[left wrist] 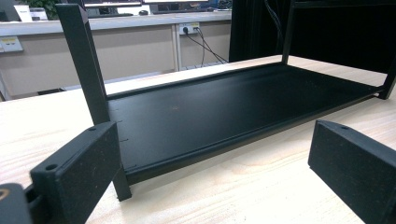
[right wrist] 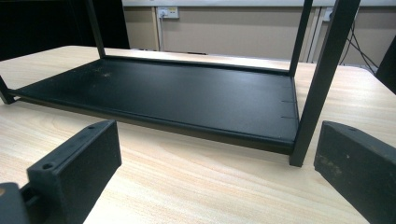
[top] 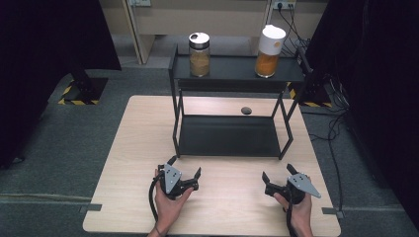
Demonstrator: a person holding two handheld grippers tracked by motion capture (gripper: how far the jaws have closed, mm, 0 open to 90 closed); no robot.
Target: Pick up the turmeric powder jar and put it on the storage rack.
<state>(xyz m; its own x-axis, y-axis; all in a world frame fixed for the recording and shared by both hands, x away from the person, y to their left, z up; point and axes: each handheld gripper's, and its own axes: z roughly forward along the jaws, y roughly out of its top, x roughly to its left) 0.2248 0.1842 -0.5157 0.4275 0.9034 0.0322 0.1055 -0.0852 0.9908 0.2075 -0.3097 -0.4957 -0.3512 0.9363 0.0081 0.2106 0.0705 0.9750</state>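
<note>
Both tools, left tool [top: 186,172] and right tool [top: 275,177], rest spread-jawed and empty on the desk [top: 123,163], facing the black rack [top: 227,136]. Its two jars, brown-filled [top: 199,54] and orange-filled [top: 269,51], stand on top, well apart.

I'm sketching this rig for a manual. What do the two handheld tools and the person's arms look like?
Both tools are black with two blocky, flat-faced jaws. The left tool and right tool each carry a grey three-cornered plate on top. A black cable loops from the left one, another trails down from the right. The jaw blocks have a small round hole near the tip. No sleeves show on the forearms.
</note>
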